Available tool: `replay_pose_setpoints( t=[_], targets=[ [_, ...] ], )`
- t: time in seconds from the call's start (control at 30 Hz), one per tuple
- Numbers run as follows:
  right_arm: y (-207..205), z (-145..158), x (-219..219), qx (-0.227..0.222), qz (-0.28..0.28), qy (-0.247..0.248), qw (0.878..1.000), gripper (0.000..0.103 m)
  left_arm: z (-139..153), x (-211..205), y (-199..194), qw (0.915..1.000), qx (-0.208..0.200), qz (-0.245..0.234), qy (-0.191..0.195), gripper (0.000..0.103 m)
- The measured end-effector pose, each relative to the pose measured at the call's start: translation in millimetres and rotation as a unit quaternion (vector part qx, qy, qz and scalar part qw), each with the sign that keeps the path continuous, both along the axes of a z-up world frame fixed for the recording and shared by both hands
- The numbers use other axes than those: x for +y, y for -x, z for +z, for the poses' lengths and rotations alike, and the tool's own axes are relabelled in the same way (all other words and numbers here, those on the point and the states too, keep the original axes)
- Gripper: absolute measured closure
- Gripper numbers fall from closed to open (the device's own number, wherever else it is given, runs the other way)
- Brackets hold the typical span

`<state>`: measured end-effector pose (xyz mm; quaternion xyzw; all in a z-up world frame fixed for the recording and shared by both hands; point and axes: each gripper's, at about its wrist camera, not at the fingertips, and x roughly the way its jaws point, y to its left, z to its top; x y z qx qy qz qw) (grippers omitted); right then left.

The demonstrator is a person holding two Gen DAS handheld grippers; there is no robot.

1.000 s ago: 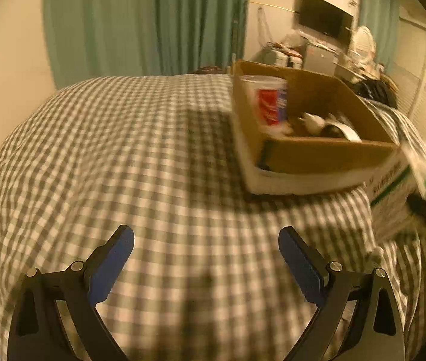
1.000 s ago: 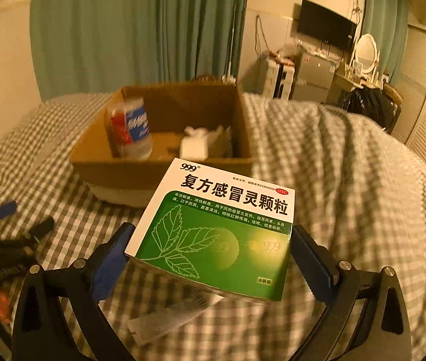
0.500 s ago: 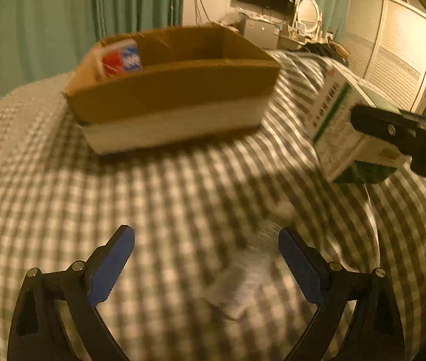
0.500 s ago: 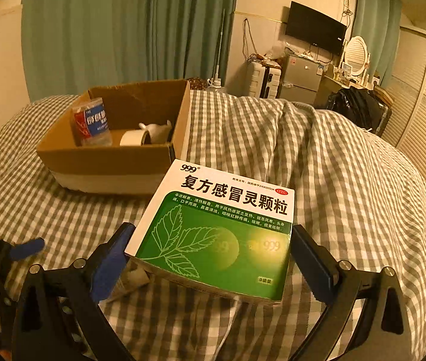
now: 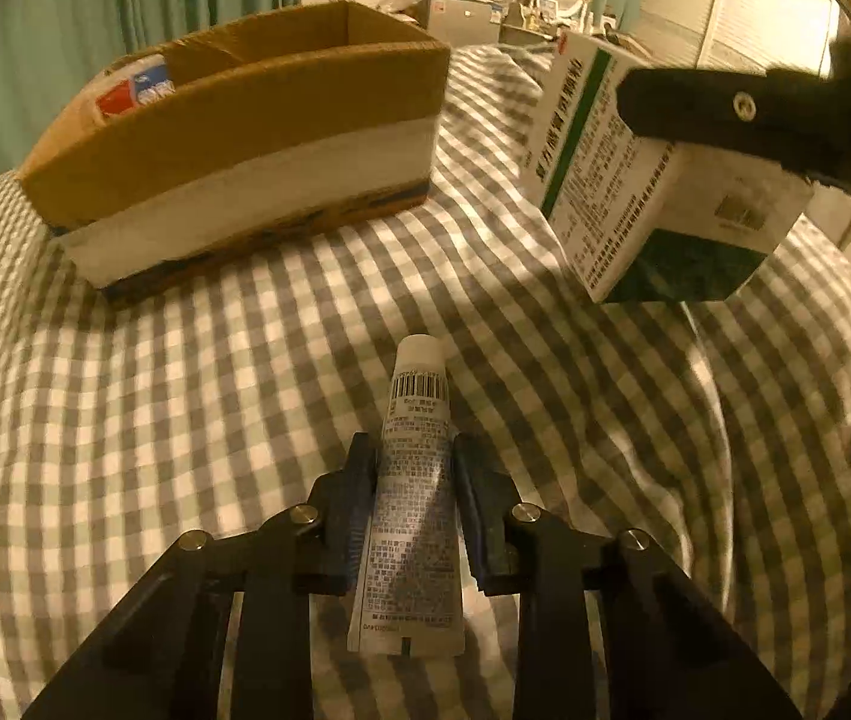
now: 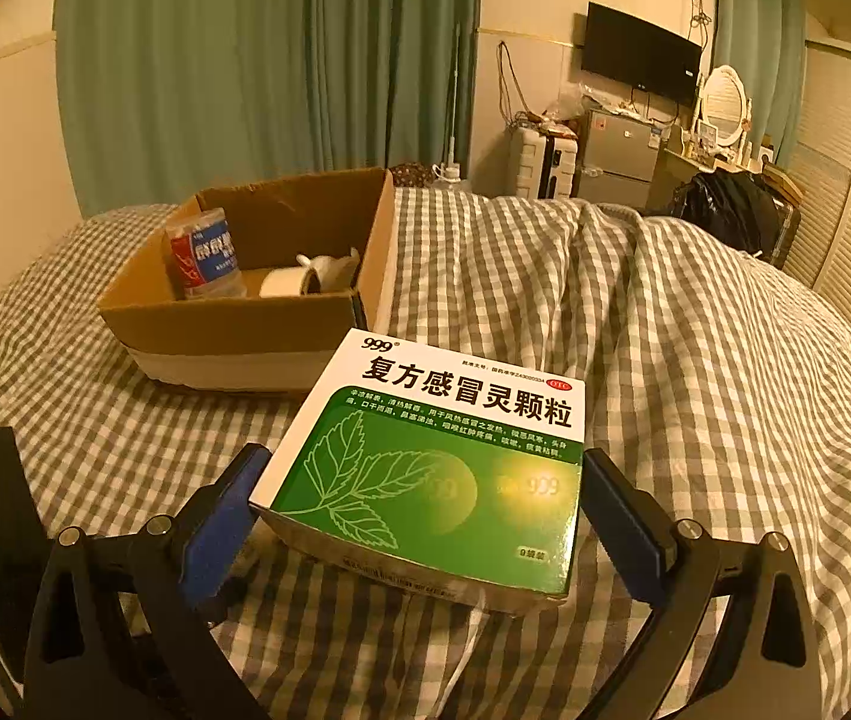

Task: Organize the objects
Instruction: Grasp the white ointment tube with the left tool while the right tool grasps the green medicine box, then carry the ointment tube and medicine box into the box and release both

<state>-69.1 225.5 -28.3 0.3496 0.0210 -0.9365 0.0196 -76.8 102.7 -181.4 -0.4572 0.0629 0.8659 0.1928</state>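
Left tool (image 5: 414,480) is clamped on a white ointment tube (image 5: 412,498), lying lengthwise between its fingers on the checked bed (image 5: 185,420). Right tool (image 6: 425,498) grips a green medicine box (image 6: 431,474) by its sides, held flat. The cardboard box (image 6: 233,330) sits ahead, so both look bound there.

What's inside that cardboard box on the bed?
The cardboard box holds a bottle with a red and blue label, a tape roll and something white behind it. The near wall hides the floor in front.

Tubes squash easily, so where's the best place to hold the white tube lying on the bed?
Across the narrow sides of its flat body, coming lengthwise from the crimped end, as the left gripper holds the white tube; the round cap points away.
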Motion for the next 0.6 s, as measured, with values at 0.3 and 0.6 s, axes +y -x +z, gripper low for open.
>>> replay_pose_setpoints(
  t=[0.3,0.6],
  targets=[
    [0,47,-8,0.046,0.025,0.026,0.998,0.003,86,-37,13,0.9982,0.033,0.043,-0.025,0.076],
    [37,122,-28,0.132,0.068,0.025,0.989,0.003,180,-62,54,0.9865,0.129,0.089,-0.049,0.076]
  ],
)
